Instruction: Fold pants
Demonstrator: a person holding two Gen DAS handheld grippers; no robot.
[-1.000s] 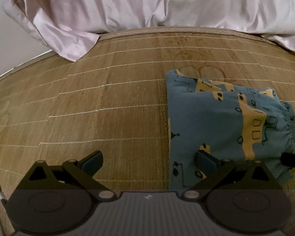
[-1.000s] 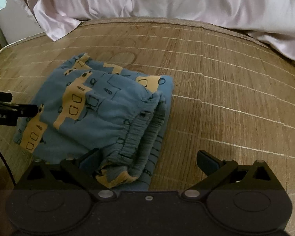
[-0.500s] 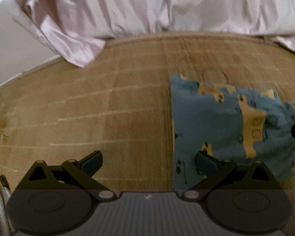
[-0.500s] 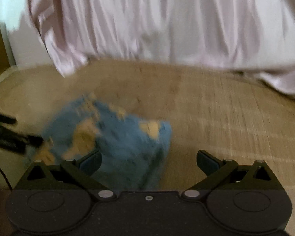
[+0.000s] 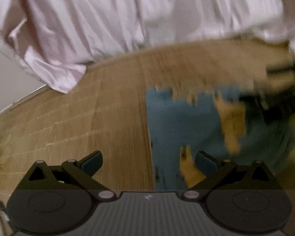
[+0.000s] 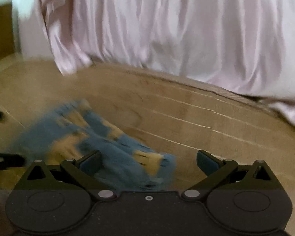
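The folded pants (image 5: pixel 186 122), blue with yellow shapes and blurred in both views, lie flat on a woven bamboo mat (image 5: pixel 108 118), with a pale pink sheet (image 5: pixel 108 19) bunched along the mat's far edge. The left gripper (image 5: pixel 148 160) is spread wide and holds nothing, its right finger over the near part of the pants and its left finger over bare mat. The right gripper (image 6: pixel 148 160) is likewise spread wide and empty, its left finger over the pants' near corner.
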